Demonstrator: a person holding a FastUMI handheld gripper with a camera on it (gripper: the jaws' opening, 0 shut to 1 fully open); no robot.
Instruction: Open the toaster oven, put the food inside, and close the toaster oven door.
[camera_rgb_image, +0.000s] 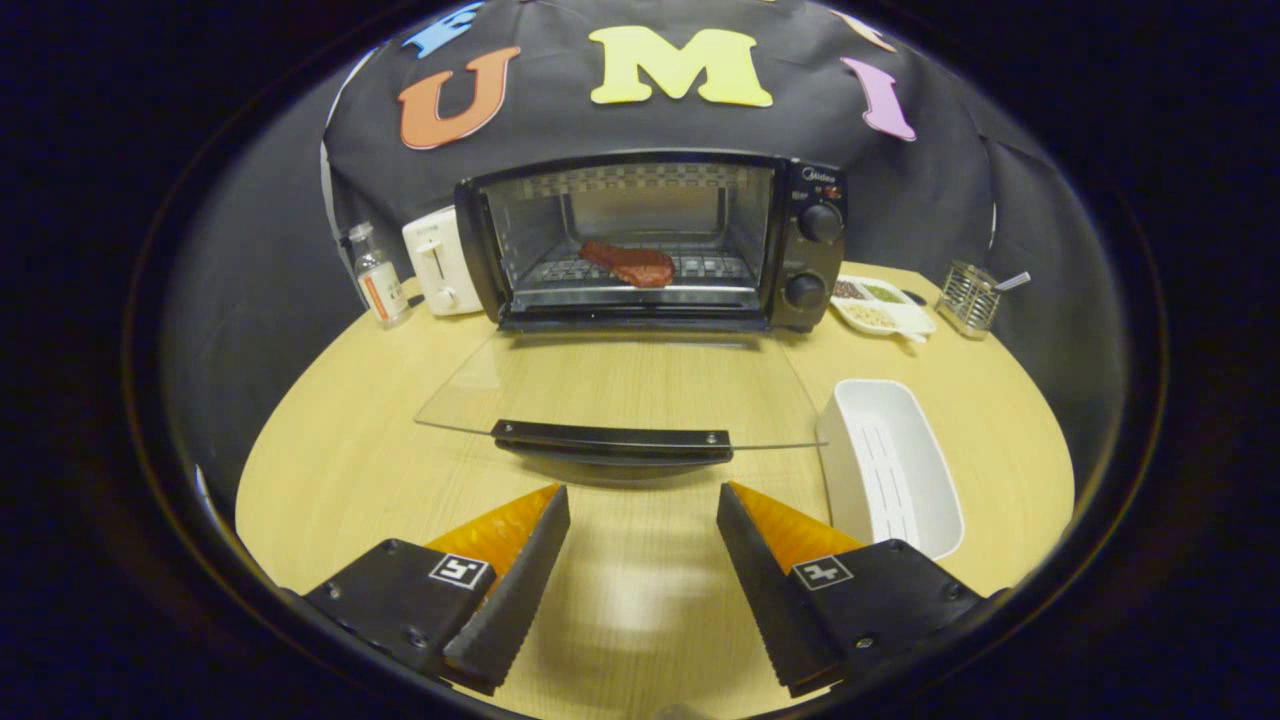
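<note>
Claw (643, 500) spread wide, nothing between the fingers, only bare wooden table (340, 470) under the gap. Both fingertips (548, 510) sit above the tabletop, touching nothing.

Just ahead of the fingertips: black door handle (612, 441) of the toaster oven, running crosswise, near the tips but apart from them. The handle caps the front edge of the glass door (620, 385), which lies folded flat and fully open, table grain showing through it.

Beyond the door: toaster oven (650, 240), black body, cavity open toward the claw. On the wire rack (700, 268) inside lies the food, a reddish-brown piece of meat (630, 264), roughly mid-rack, a bit toward the left finger's side. Two round knobs (820, 222) stacked on the control panel at the oven's right-finger side.

Ahead of the right finger and just beside the door's edge: white oblong tray (890, 465), ribbed bottom, nothing in it. Its near end comes close to the right finger.

Farther off on that side, beside the oven: divided white dish (885, 303) with small heaps of grains or seeds, contents too small to name. Beyond it, a wire mesh holder (968, 297) with a utensil handle poking out.

On the left finger's side of the oven: white toaster (440, 262) touching or nearly touching the oven wall, cannot tell which. Next to it, a small clear bottle (378, 275) with a label, upright.
</note>
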